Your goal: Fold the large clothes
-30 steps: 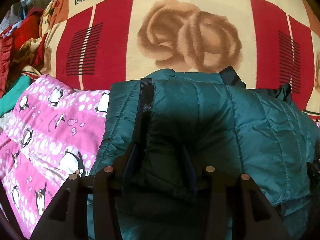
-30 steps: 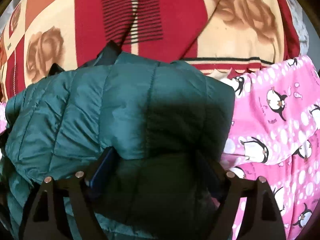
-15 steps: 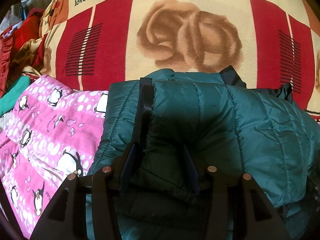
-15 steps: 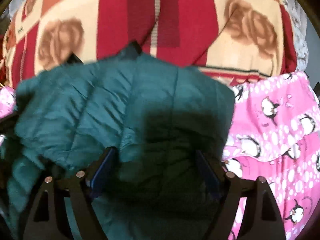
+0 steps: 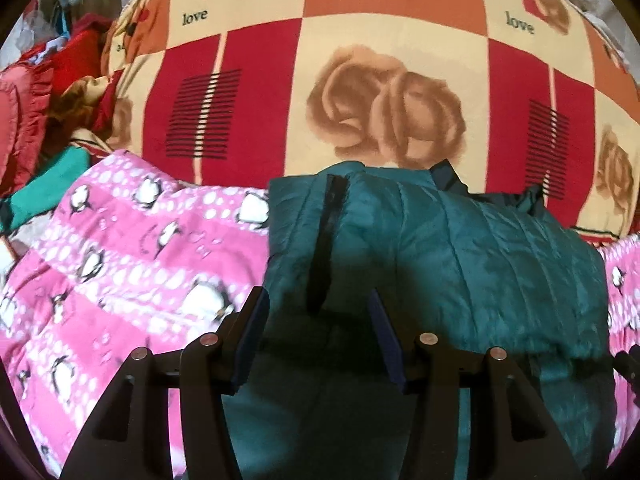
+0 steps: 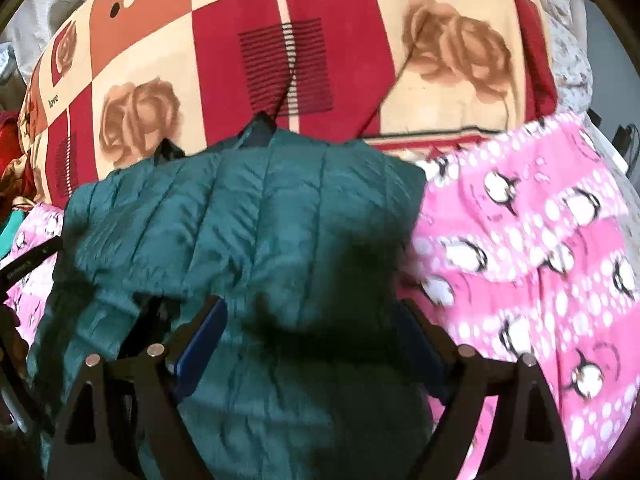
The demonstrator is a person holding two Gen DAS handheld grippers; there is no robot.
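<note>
Left wrist: folded teal jacket point(image 5: 460, 248) on pink penguin blanket point(image 5: 132, 248).

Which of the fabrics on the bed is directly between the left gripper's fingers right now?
The green quilted jacket, the one with the black zipper strip. The pink penguin blanket lies off to the side, the rose-print bedspread beyond.

Both wrist views downward, jacket point(image 5: 460, 248) shared
</note>
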